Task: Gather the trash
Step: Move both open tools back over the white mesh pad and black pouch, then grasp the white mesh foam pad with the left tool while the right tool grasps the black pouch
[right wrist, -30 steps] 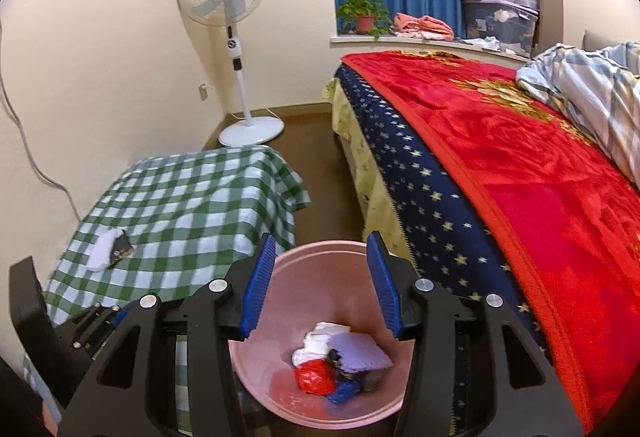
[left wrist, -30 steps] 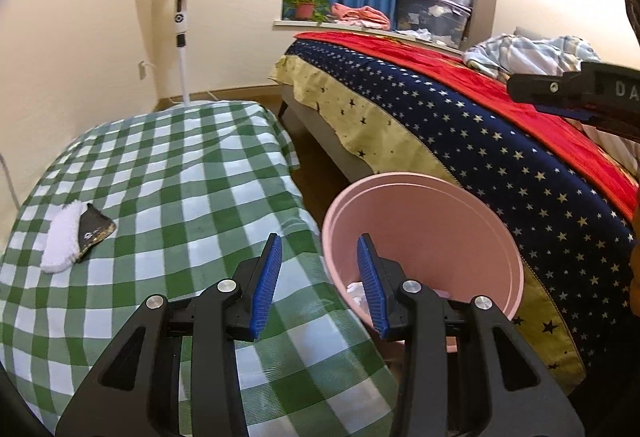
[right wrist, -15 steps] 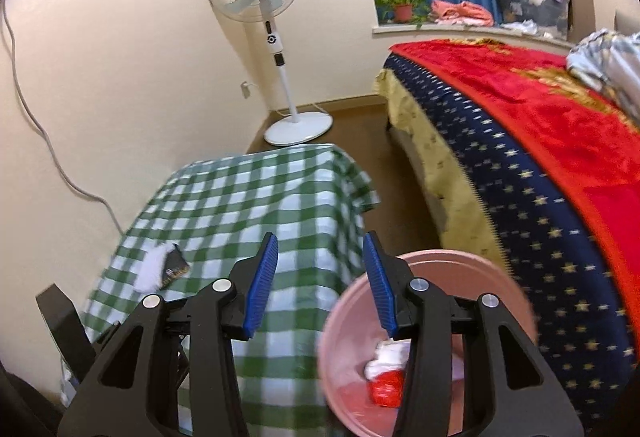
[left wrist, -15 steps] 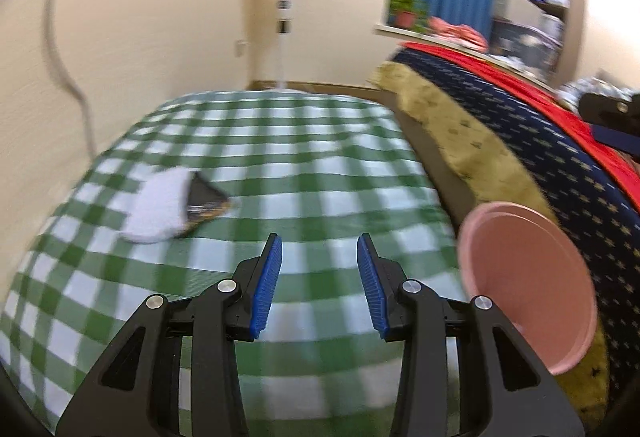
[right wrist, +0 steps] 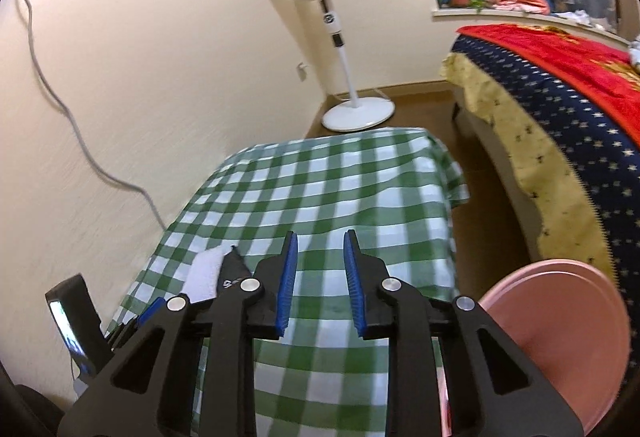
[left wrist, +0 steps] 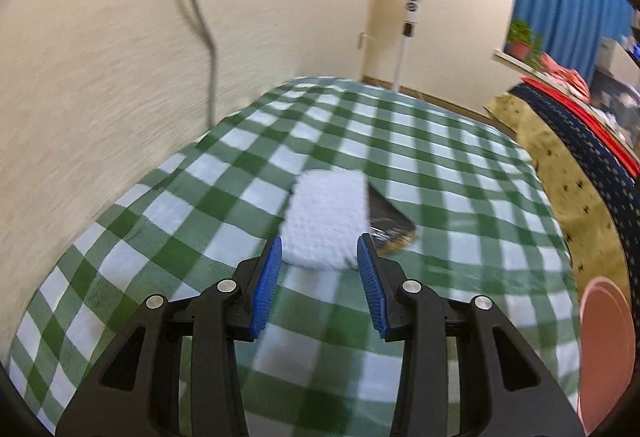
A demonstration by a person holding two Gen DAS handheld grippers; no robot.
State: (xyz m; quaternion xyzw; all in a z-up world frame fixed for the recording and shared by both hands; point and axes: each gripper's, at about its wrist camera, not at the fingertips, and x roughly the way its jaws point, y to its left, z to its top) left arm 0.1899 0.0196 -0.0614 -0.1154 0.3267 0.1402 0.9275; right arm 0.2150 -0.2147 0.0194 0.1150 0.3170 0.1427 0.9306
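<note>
A white crumpled tissue [left wrist: 326,219] lies on the green checked table [left wrist: 460,197], overlapping a dark wrapper [left wrist: 390,221] on its right. My left gripper [left wrist: 319,257] is open, its tips just short of the tissue's near edge on either side. My right gripper [right wrist: 319,257] is open and empty above the table; the tissue [right wrist: 206,271] and wrapper [right wrist: 234,271] show to its left. The pink trash bin [right wrist: 560,341] stands by the table's right side, and also shows in the left wrist view [left wrist: 606,353].
A wall [left wrist: 100,77] with a hanging cable [right wrist: 52,85] runs along the table's left. A standing fan [right wrist: 332,37] is beyond the table. The bed [right wrist: 560,109] with a starred blue and red cover is on the right. The left gripper's body [right wrist: 76,321] shows at lower left.
My left gripper swung left from the bin and closed in on the tissue. My right gripper also turned left, leaving the bin at its lower right.
</note>
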